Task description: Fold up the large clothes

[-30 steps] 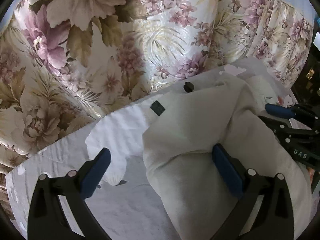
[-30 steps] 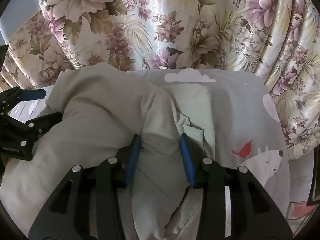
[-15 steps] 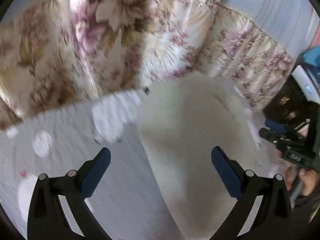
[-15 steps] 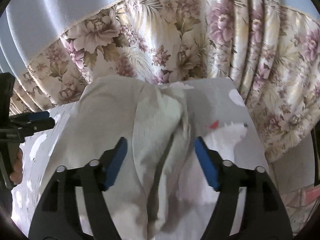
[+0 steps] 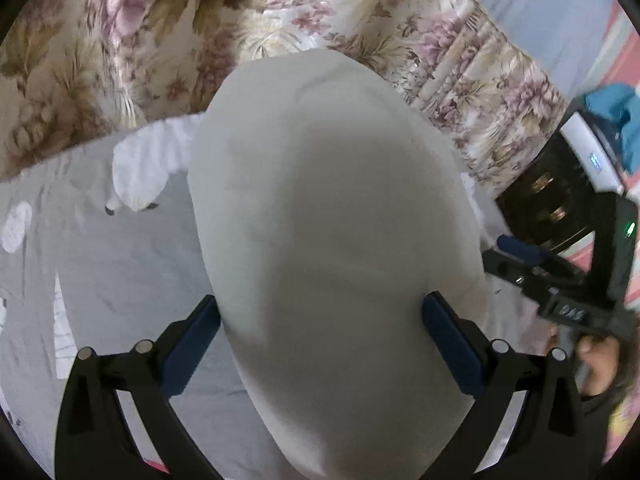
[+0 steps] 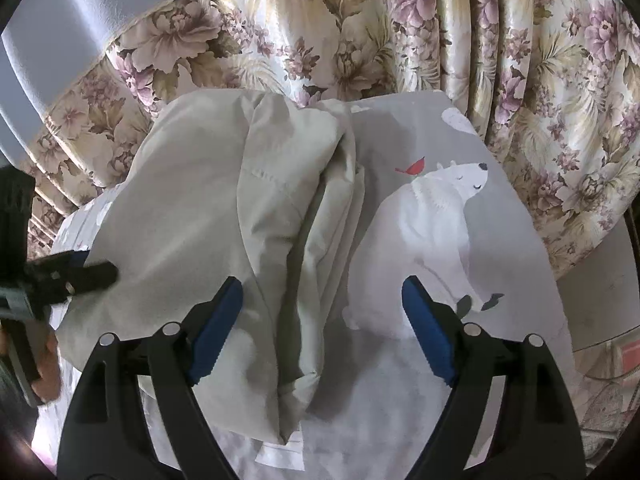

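a pale grey-green garment (image 6: 208, 216) is seen lying folded in a bulky bundle on a grey bedsheet (image 6: 516, 240), toward the left part of the sheet in the right wrist view. several layered folds and a stitched seam are visible along its right edge, just beside a printed white bear (image 6: 432, 240) with a red bird (image 6: 416, 166) on its back.

the right gripper (image 6: 322, 320) is held above the near end of the bundle with its blue-padded fingers (image 6: 216, 320) spread wide; nothing is gripped. its left pad is over the garment, its right pad over the bear print.

in the left wrist view the garment (image 5: 336, 248) fills the middle of the frame as a smooth, blurred mound. the left gripper (image 5: 320, 344) is spread wide too, one pad (image 5: 192, 344) at each side of the mound; contact with the fabric cannot be judged. no cloth is pinched.

each tool is seen at the edge of the other's view, the right gripper (image 5: 520, 252) at the garment's right flank, the left gripper (image 6: 86, 270) at its left flank.

a floral curtain (image 6: 360, 32) hangs at the far side of the bed.
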A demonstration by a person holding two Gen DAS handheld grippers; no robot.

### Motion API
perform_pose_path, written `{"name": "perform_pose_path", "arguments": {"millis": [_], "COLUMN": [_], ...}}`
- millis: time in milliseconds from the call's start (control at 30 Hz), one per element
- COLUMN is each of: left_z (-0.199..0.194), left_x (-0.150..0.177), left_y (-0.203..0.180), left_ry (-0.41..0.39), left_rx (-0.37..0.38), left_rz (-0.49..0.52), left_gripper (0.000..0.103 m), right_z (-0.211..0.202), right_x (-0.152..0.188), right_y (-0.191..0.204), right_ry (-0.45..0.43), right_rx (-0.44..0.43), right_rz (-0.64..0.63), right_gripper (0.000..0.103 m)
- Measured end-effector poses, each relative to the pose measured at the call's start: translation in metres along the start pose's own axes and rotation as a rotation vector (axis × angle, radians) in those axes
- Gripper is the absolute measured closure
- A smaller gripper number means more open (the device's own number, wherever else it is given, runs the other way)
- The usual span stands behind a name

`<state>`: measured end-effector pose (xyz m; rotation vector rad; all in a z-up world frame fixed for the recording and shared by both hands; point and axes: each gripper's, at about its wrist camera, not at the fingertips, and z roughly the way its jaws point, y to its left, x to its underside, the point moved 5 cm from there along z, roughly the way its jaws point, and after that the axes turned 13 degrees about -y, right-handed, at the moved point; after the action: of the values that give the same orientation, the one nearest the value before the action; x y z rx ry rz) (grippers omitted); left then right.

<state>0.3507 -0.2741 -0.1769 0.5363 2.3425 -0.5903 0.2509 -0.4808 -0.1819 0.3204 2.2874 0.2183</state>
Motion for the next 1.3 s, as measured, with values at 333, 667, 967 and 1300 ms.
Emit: {"name": "perform_pose_path", "arguments": {"millis": [333,667,967,1300], "left_z": [0.012,0.010,0.009,0.005], "left_x": [0.018,0.017,0.014,0.010], "left_y": [-0.003,-0.009,-0.007,-0.008], "left_ry": [-0.041,-0.031,-0.002,0.002], "left_rx": [-0.050,-0.070,-0.049,-0.033], "left_rz": [0.159,0.251,0.263,0.253], "left_gripper": [0.001,0.002,0.005,0.016], "right_z": [0.011,0.018,0.030,0.039], "right_x": [0.013,0.017,0.013,0.005], "right_y": [0.003,0.006,0.013,0.028], "right_ry": [0.025,0.054,0.071,0.134], "right_rx": [-0.071,-0.170,-0.253,-0.312], "right_rz": [0.047,0.121,0.155,0.132], "right_gripper": [0.021,0.021,0.016,0.046]}}
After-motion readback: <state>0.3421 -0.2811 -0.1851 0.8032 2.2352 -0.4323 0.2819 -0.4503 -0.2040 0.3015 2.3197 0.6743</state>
